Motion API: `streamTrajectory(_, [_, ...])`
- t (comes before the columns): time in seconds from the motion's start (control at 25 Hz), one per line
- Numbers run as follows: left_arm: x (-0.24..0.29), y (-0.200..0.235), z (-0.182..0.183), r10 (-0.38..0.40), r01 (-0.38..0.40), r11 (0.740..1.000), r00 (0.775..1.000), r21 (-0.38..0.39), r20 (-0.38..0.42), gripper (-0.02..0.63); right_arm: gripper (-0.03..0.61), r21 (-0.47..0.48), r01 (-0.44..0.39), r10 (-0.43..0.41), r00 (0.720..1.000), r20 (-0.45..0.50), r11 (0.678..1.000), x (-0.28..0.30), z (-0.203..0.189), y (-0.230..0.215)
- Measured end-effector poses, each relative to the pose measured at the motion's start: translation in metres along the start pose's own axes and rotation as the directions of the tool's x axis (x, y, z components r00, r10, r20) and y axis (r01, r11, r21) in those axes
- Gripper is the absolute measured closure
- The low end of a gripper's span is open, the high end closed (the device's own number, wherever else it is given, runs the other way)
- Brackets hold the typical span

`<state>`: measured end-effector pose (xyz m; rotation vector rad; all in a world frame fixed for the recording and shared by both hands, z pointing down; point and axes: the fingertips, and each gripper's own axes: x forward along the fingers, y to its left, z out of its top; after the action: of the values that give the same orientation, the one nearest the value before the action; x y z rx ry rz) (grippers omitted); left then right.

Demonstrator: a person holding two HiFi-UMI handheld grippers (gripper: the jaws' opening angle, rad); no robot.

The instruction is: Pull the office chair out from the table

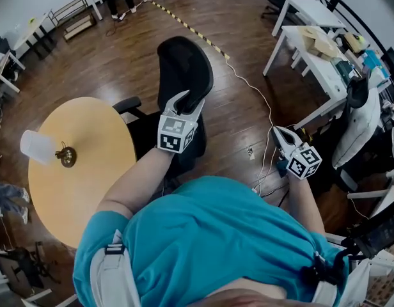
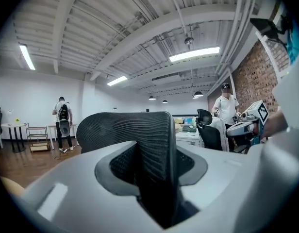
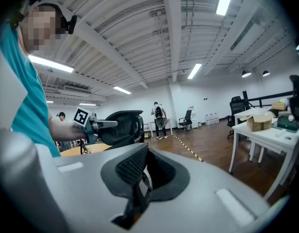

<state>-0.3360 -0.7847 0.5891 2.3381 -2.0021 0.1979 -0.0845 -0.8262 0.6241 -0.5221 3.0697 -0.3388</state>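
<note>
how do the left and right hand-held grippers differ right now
The left hand-held gripper grips the backrest edge of the black mesh office chair between its jaws; the right hand-held gripper holds nothing, jaws together. The left reaches over the chair; the right hangs to the side above the wooden floor. Both have the same pale grey build.

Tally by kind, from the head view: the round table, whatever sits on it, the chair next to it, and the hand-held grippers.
Round table: 1
Office chair: 1
White cup: 1
Small brass-coloured object: 1
Hand-held grippers: 2 (left hand-held gripper, right hand-held gripper)
Total: 6
</note>
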Motion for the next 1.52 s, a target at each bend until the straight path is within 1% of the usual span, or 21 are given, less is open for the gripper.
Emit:
streamTrajectory(0.24, [0.035,0.006,0.004,-0.008,0.008,1.0,0.999,0.0,-0.035,0.445,0.581,0.032,0.042,-0.042,0.999,0.008,0.999,-0.007,-0.005,-0.032])
streamTrajectory(0.36, [0.051,0.002,0.006,-0.03,0.031,1.0,0.998,0.006,-0.046,0.44,0.581,0.03,0.056,-0.057,0.998,0.016,0.998,-0.004,0.0,-0.039])
streamTrajectory(0.56, [0.07,-0.01,0.007,-0.064,0.064,0.998,0.997,-0.007,-0.041,0.422,0.581,0.012,0.08,-0.08,0.996,0.028,0.997,-0.007,0.011,-0.045])
streamTrajectory(0.76, [0.096,-0.033,0.01,-0.092,0.092,0.996,0.994,-0.016,-0.056,0.408,0.581,0.002,0.115,-0.115,0.992,0.048,0.993,-0.023,0.021,-0.058])
streamTrajectory(1.12, [0.158,-0.079,0.013,-0.14,0.138,0.99,0.987,-0.033,-0.078,0.385,0.581,0.011,0.175,-0.176,0.982,0.065,0.984,-0.061,0.016,-0.087])
streamTrajectory(1.28, [0.185,-0.091,0.012,-0.144,0.141,0.989,0.985,-0.036,-0.091,0.38,0.581,0.02,0.204,-0.205,0.976,0.071,0.979,-0.082,0.011,-0.102])
streamTrajectory(1.52, [0.241,-0.115,0.011,-0.155,0.153,0.988,0.979,-0.027,-0.134,0.376,0.581,0.039,0.244,-0.246,0.966,0.082,0.969,-0.115,0.006,-0.136])
